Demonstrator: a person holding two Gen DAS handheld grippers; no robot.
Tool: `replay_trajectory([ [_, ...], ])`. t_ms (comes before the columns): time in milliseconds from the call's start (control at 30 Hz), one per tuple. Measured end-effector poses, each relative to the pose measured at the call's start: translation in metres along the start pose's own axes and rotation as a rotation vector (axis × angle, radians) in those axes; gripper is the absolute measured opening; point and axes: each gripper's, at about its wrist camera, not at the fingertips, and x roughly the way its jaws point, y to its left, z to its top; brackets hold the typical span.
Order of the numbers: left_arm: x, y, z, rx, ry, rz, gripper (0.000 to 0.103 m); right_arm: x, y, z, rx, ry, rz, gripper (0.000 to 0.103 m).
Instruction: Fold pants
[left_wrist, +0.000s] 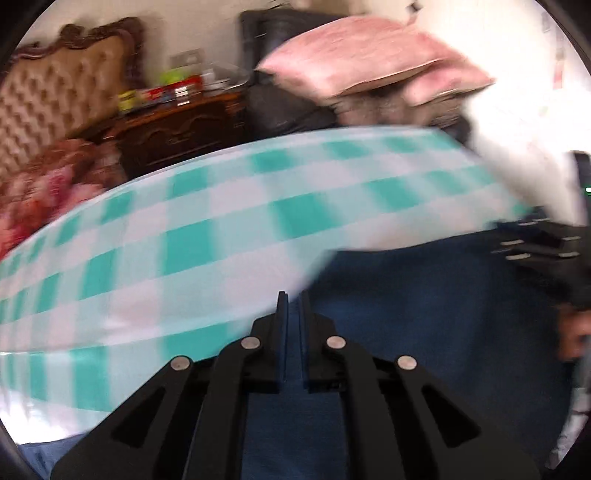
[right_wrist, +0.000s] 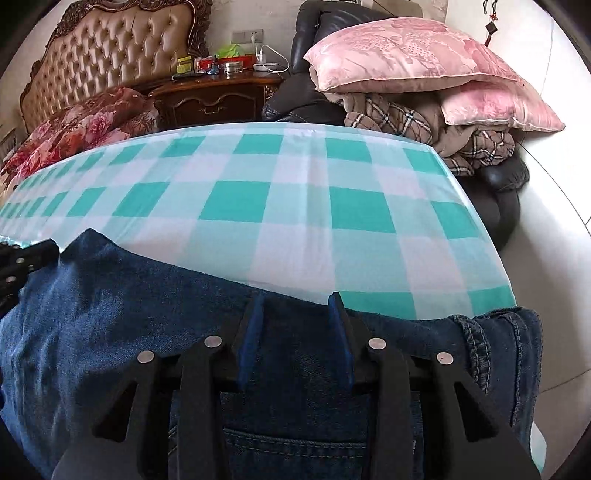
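Left wrist view: blurred. Left gripper (left_wrist: 293, 299) pressed together, seemingly pinching edge of jeans (left_wrist: 424, 314) lying on checked counter (left_wrist: 184, 236). Keep pinch firm, lift edge level.

Right wrist view: right gripper (right_wrist: 297, 302) spread over jeans' far edge, nothing pinched. Judgement: lower onto denim, clamp both layers before folding.

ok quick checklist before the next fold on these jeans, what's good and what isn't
1. Left claw shut on the jeans: ok, denim sits between its closed fingers.
2. Right claw gripping: not ok, its fingers are apart over the denim.
3. Jeans on the checked tablecloth: ok.
4. Cloth beyond the jeans bare for folding: ok.
5. Hem by the table's right edge: cannot tell if it overhangs.
6. Left wrist view sharp: not ok, blurred.
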Motion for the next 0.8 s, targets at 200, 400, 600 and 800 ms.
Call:
replay_trajectory([
  [200,0.010,-0.062,-0.016,0.068,0.062,-0.107,0.009,-0.047,-0.014,-0.011,0.051,-0.090,0.019,0.045],
  [400,-0.019,-0.042,-0.036,-0.068,0.036,-0.060,0.015,-0.057,-0.070,-0.050,0.140,0.026,-0.184,0.050],
  [600,-0.078,0.055,-0.106,-0.277,0.046,0.068,0.024,-0.066,-0.072,-0.065,0.101,0.038,-0.222,0.059],
  [800,-0.144,0.184,-0.189,-0.412,0.042,0.179,0.020,-0.094,-0.043,-0.084,0.089,0.028,-0.186,0.073],
])
